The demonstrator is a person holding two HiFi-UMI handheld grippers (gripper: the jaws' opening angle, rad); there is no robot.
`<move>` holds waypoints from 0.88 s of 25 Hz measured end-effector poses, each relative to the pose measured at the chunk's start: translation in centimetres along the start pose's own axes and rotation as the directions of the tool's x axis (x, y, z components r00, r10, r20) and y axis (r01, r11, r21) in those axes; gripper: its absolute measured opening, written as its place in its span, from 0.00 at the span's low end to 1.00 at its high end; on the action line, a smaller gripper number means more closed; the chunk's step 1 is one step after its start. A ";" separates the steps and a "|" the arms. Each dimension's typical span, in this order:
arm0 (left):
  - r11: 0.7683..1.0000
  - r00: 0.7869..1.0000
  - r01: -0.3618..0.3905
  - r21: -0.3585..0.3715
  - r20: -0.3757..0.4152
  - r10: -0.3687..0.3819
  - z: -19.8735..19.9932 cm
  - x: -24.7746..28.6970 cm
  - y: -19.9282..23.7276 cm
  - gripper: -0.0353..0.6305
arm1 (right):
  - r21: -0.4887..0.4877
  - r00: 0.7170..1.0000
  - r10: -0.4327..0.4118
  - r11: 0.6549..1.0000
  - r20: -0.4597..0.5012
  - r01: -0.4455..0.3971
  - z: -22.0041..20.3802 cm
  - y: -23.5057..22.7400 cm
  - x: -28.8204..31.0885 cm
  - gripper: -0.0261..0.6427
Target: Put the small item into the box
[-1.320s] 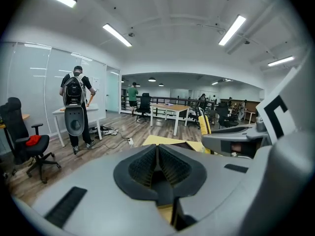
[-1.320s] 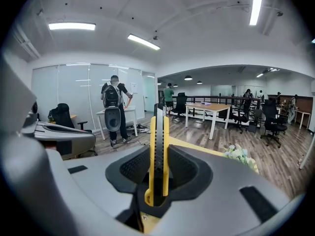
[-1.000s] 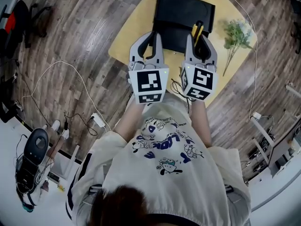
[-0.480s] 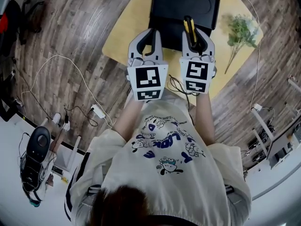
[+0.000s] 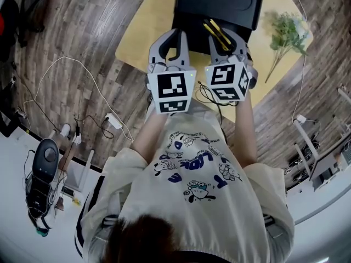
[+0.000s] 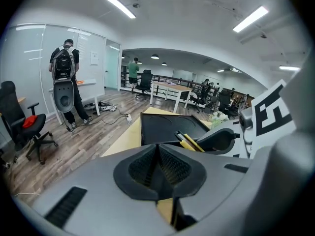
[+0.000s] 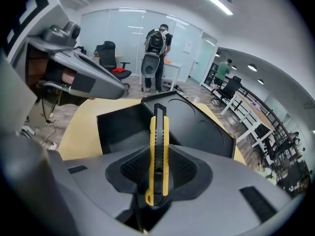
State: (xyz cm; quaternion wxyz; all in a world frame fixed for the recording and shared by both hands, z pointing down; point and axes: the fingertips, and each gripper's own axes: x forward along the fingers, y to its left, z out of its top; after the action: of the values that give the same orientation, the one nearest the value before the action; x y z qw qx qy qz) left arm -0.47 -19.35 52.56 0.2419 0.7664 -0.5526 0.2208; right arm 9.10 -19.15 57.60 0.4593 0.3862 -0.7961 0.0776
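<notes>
Looking down in the head view: right gripper (image 5: 226, 37) holds the yellow utility knife (image 5: 215, 33) at the near edge of the open black box (image 5: 219, 4) on the yellow table (image 5: 143, 34), with left gripper (image 5: 173, 37) just beside it. Left gripper view: jaws pressed together, nothing between them. Right gripper view: jaws clamped on the utility knife, its far end pointing at the box.
</notes>
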 end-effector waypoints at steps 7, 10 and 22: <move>1.000 1.000 -0.002 -0.015 -0.016 0.002 -0.8 0.3 0.2 0.09 | -0.137 0.981 0.106 0.982 -0.165 -0.129 -2.0 1.6 2.3 0.23; 1.000 1.000 -0.005 -0.020 -0.020 0.005 -1.0 0.4 0.3 0.09 | -0.158 0.970 0.130 0.974 -0.204 -0.163 -2.1 1.8 3.0 0.23; 0.999 0.999 -0.020 -0.036 -0.028 0.019 -1.3 0.3 1.4 0.09 | -0.167 0.904 0.223 0.939 -0.364 -0.299 -3.6 2.8 4.7 0.23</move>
State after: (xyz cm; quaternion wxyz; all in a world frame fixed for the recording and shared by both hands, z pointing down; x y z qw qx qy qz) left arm -1.78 -19.14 53.92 0.2613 0.7534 -0.5605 0.2236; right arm 8.32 -18.06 64.03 0.6146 0.2032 -0.7534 0.1159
